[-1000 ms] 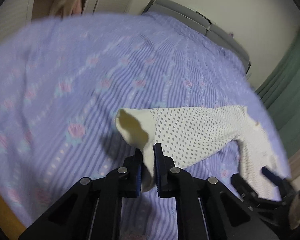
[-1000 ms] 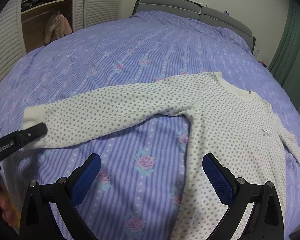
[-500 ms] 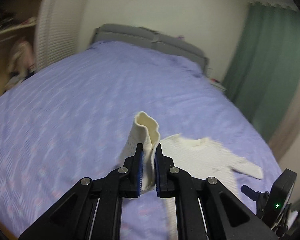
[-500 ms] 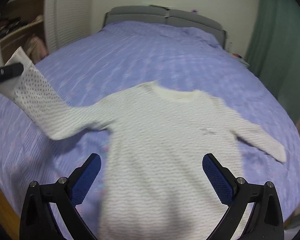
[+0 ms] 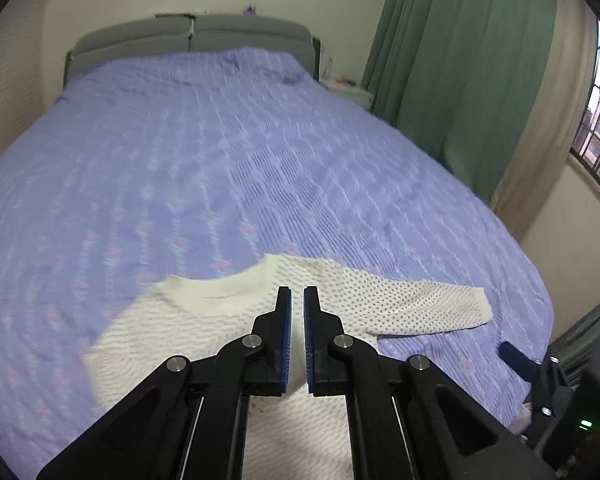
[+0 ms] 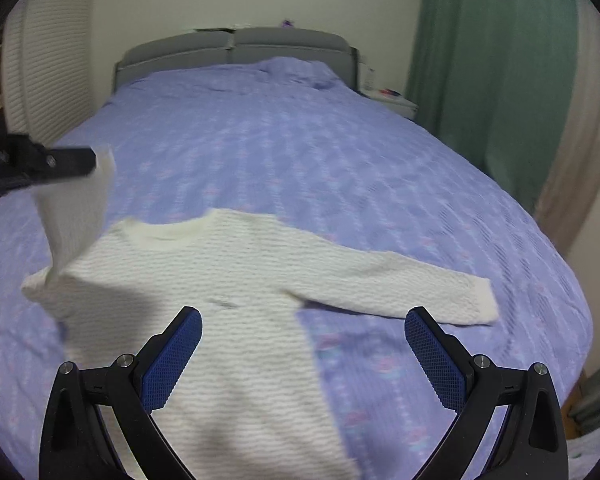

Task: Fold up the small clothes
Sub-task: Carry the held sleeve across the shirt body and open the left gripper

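The bed (image 5: pixel 228 152) fills both views, a wide spread of lilac cover with faint pink flowers, its grey headboard (image 6: pixel 236 50) at the far end against the pale wall. Past the bed's far right corner hangs the green curtain (image 5: pixel 452 80), and beside that corner sits a small white nightstand (image 6: pixel 392 102).

On the near half of the bed lies the white dotted top (image 6: pixel 228 300), chest up, neckline (image 6: pixel 168 232) toward the headboard. Its one sleeve (image 6: pixel 412 288) stretches flat across the cover toward the curtain side, cuff (image 5: pixel 478 306) just short of the bed's edge.

And there's the other sleeve, lifted sleeve (image 6: pixel 76 216), hanging clear of the bed on the side away from the curtain, blurred. The left hand-held gripper (image 6: pixel 90 162) has it: jaws pressed together on the cuff end, and in its own view a strip of white cloth shows between the near-closed blue pads (image 5: pixel 286 332), with the top's body spread beneath.

The right hand-held gripper (image 6: pixel 303 328) hovers above the top's lower body, near the foot of the bed, its blue pads (image 6: pixel 176 356) spread wide, nothing between them.
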